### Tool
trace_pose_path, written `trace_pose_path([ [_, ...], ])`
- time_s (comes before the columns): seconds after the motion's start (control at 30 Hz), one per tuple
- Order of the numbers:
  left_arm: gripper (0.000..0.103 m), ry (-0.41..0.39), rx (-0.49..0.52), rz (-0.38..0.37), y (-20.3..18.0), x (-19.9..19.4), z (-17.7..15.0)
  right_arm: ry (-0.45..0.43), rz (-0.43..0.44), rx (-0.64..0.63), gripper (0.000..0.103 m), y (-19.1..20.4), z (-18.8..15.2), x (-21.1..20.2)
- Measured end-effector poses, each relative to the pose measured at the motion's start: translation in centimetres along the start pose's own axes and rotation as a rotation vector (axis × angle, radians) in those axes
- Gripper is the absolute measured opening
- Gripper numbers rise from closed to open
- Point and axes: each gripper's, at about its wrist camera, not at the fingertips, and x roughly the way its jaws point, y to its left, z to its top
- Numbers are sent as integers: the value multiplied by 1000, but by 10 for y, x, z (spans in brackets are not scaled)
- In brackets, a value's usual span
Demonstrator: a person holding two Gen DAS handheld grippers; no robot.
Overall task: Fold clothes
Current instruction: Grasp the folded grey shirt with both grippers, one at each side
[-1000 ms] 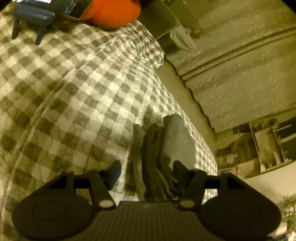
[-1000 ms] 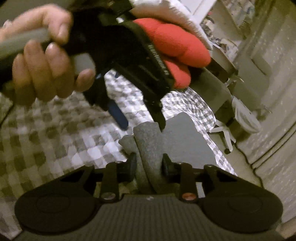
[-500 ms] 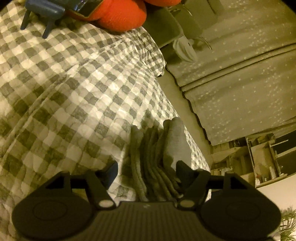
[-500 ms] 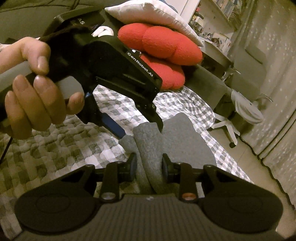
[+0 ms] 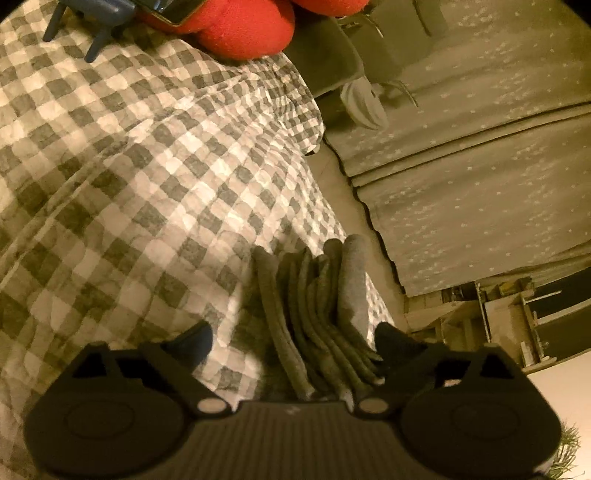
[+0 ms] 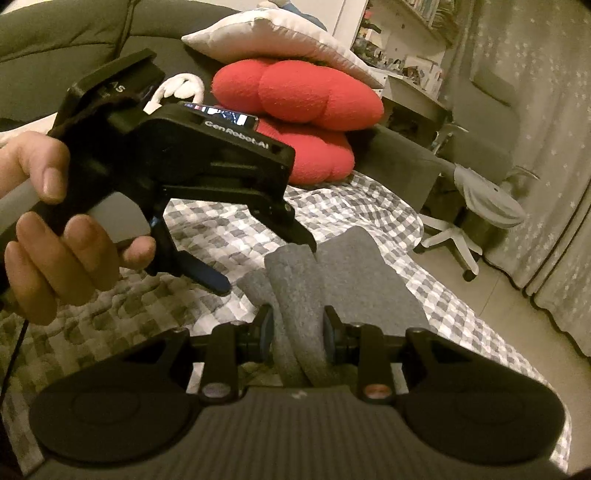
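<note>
A grey garment (image 5: 321,295), folded into several layers, lies near the right edge of the checked bedspread (image 5: 147,192). My left gripper (image 5: 293,341) straddles its near end with jaws opening wide. The left fingertip (image 5: 195,341) stands off on the bedspread, well clear of the cloth, and the right fingertip sits by the stack's outer side. In the right wrist view my right gripper (image 6: 298,328) is shut on a thick fold of the grey garment (image 6: 354,273). A hand (image 6: 55,258) holds the left gripper (image 6: 262,263) just above the garment's far side.
Two red cushions (image 6: 295,110) and a white pillow (image 6: 280,33) lie at the head of the bed. A swivel chair (image 6: 480,206) and a starred curtain (image 5: 480,192) stand beyond the bed's right edge, above bare floor. A blue pronged object (image 5: 92,14) lies at the far left.
The left gripper's jaws have spread much wider, and its left finger has moved away from the folded stack. The right gripper has kept its grip on the grey fold.
</note>
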Motion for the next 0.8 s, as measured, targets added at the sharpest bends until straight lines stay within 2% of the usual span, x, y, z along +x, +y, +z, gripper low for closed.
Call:
trace_pose_path([
  [0.13, 100, -1, -4, -27, -1, 2, -1, 1, 0, -4, 30, 1, 0, 1],
  [0.3, 101, 0, 49, -52, -9, 13, -3, 16, 3, -56, 29, 9, -3, 3],
  [0.5, 98, 50, 222, -37, -22, 35, -1, 21, 8, -98, 29, 14, -6, 4],
  [0.57, 87, 63, 222, -37, -23, 40, -1, 16, 10, -98, 29, 12, -7, 3],
  [0.63, 80, 74, 238, -27, -26, 44, -1, 13, 12, -101, 29, 11, -7, 2],
  [0.77, 54, 72, 300, 37, -34, 47, -3, 18, 20, -113, 29, 13, -9, 3],
  [0.8, 51, 69, 312, 50, -36, 47, -3, 22, 21, -120, 29, 14, -10, 4],
])
